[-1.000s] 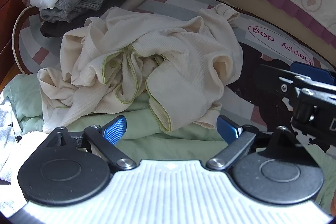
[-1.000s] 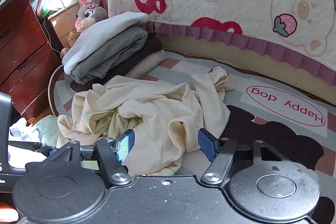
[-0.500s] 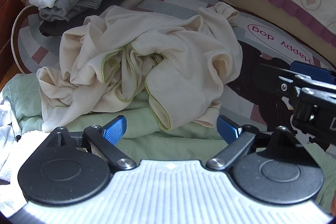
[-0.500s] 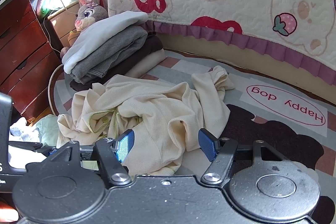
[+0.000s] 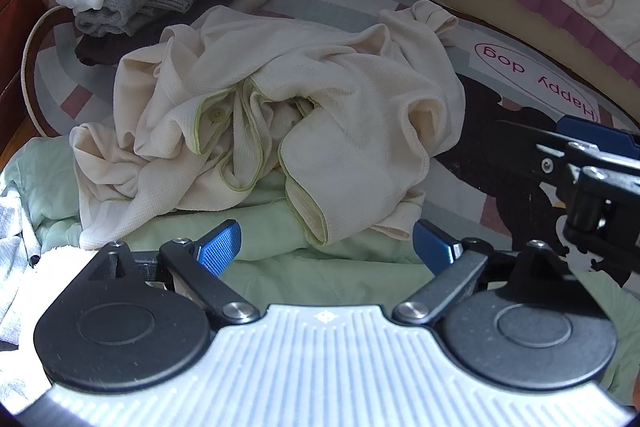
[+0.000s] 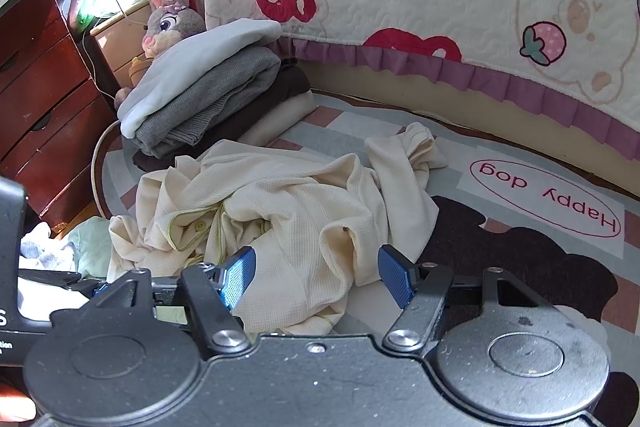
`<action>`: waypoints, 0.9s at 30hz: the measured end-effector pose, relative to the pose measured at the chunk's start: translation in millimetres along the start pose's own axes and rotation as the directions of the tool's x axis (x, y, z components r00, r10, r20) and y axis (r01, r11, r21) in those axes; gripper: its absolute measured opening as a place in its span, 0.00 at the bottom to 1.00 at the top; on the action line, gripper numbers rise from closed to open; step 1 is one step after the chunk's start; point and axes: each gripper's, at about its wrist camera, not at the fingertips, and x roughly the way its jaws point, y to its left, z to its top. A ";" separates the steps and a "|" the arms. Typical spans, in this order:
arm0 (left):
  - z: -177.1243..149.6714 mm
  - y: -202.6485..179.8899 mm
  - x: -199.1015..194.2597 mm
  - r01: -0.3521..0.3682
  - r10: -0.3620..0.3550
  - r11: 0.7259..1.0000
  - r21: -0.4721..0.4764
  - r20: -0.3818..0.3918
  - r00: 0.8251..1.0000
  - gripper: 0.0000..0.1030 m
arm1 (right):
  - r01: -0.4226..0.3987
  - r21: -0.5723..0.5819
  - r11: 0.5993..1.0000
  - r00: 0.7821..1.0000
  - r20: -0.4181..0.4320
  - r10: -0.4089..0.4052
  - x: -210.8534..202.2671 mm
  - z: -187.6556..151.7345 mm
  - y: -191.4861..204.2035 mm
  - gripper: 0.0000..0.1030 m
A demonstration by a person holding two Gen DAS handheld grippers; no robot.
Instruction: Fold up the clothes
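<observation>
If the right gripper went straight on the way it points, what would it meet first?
Probably the crumpled cream garment: the open right gripper points at its near folds, though depth is hard to judge.

The rug's (image 6: 520,187) right half is left bare toward the bed skirt (image 6: 480,75). Its left edge is blocked by the folded stack (image 6: 208,95), and its middle by the crumpled cream garment (image 6: 304,211).
</observation>
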 end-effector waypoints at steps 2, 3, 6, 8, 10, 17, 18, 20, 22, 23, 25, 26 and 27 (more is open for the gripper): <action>0.8 9.4 3.3 -0.002 0.003 1.000 -0.031 0.006 1.000 0.91 | 0.000 0.005 1.000 1.000 0.004 0.000 1.4 -0.4 -1.4 0.71; 1.2 15.2 5.2 -0.004 0.004 0.999 -0.050 0.010 1.000 0.91 | -0.001 0.008 1.000 1.000 0.008 0.001 2.5 -0.8 -2.6 0.72; 2.6 32.3 10.9 -0.008 0.010 0.994 -0.108 0.022 1.000 0.91 | -0.010 0.044 0.999 0.999 0.035 0.009 6.6 -2.7 -9.4 0.75; 3.5 43.7 14.7 -0.010 0.014 0.989 -0.146 0.030 0.999 0.89 | -0.024 0.081 0.996 0.999 0.034 0.021 11.6 -4.0 -14.4 0.75; 4.4 55.2 18.5 -0.011 0.018 0.983 -0.184 0.038 0.999 0.88 | -0.038 0.102 0.994 0.999 0.023 0.036 17.6 -5.2 -15.7 0.75; 11.5 77.8 26.9 -0.047 0.068 0.987 -0.153 0.135 0.989 0.56 | -0.064 0.088 0.994 0.998 -0.010 0.065 41.1 -7.8 -8.4 0.75; 15.5 79.1 28.6 -0.053 0.072 0.991 -0.123 0.154 0.985 0.49 | -0.055 0.082 0.995 0.998 -0.019 0.056 45.9 -8.0 -8.4 0.75; 25.2 83.5 31.5 -0.076 0.088 0.995 -0.069 0.199 0.976 0.35 | -0.031 0.066 0.997 0.999 -0.029 0.033 54.9 -5.9 -9.9 0.75; 35.6 91.0 36.1 -0.111 0.115 0.993 -0.032 0.222 0.968 0.29 | -0.012 0.051 0.999 0.999 -0.037 0.014 64.1 -2.8 -12.1 0.75; 41.1 96.0 39.7 -0.118 0.120 0.993 -0.021 0.223 0.967 0.29 | -0.013 0.048 0.999 0.999 -0.040 0.015 69.2 -1.2 -13.7 0.75; 49.5 105.1 50.5 -0.111 0.113 0.994 -0.019 0.201 0.973 0.29 | -0.022 0.040 0.999 0.998 -0.050 0.024 81.1 0.4 -16.6 0.75; 53.5 109.5 56.2 -0.106 0.108 0.994 -0.020 0.187 0.976 0.31 | -0.025 0.031 0.999 0.998 -0.058 0.026 88.5 -0.2 -17.4 0.76; 57.4 113.9 62.0 -0.100 0.102 0.995 -0.022 0.173 0.980 0.31 | -0.020 0.027 0.999 0.997 -0.069 0.022 96.0 -1.6 -18.4 0.77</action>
